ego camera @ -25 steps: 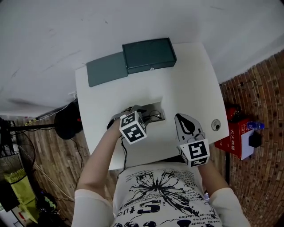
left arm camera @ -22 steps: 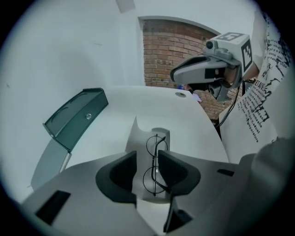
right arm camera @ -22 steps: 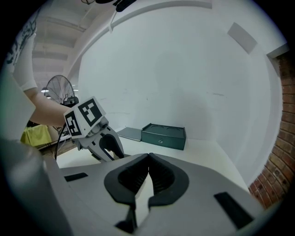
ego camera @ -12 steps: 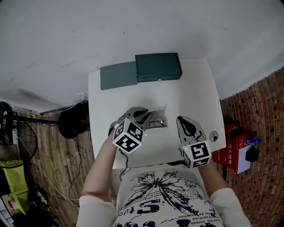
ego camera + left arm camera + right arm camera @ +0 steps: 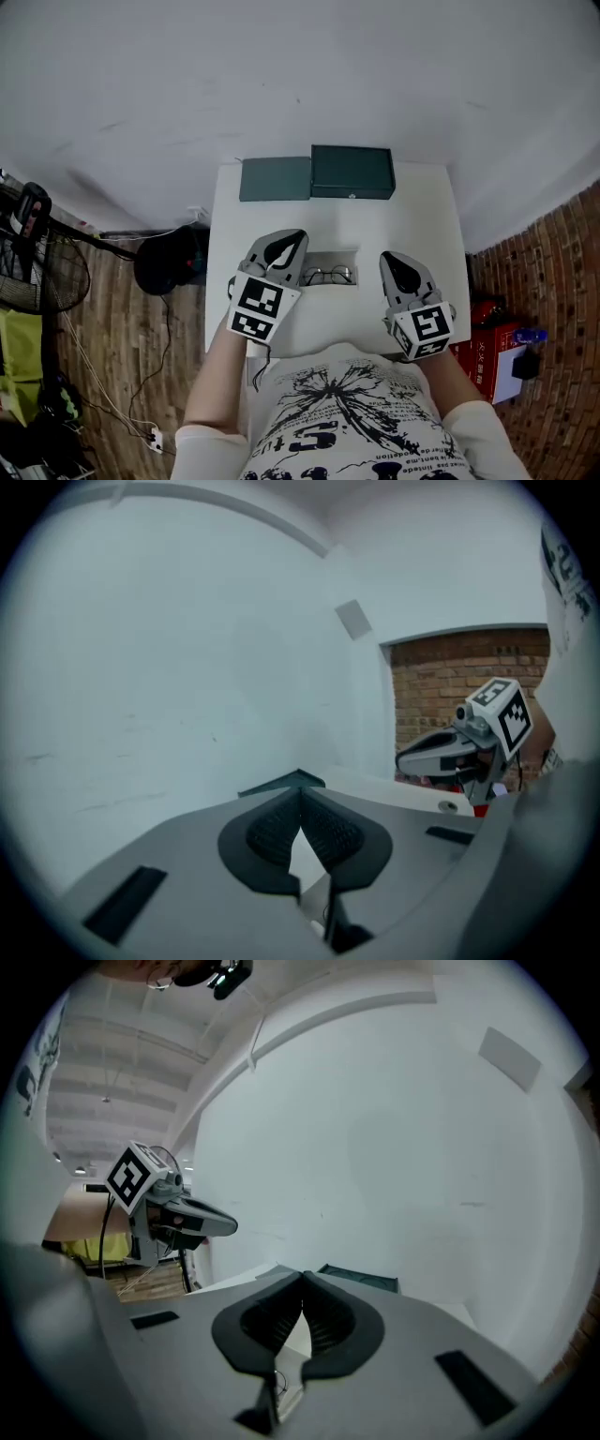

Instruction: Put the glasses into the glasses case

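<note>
1. The left gripper [image 5: 289, 240] is held above the white desk [image 5: 422, 216], its jaws closed tip to tip with nothing between them.
2. The glasses [image 5: 328, 275] lie on the desk between the two grippers, touched by neither.
3. The glasses case [image 5: 352, 172] sits open at the desk's far edge, its flatter half lying to the left.
4. The right gripper [image 5: 392, 261] has its jaws pressed together and is empty.
</note>
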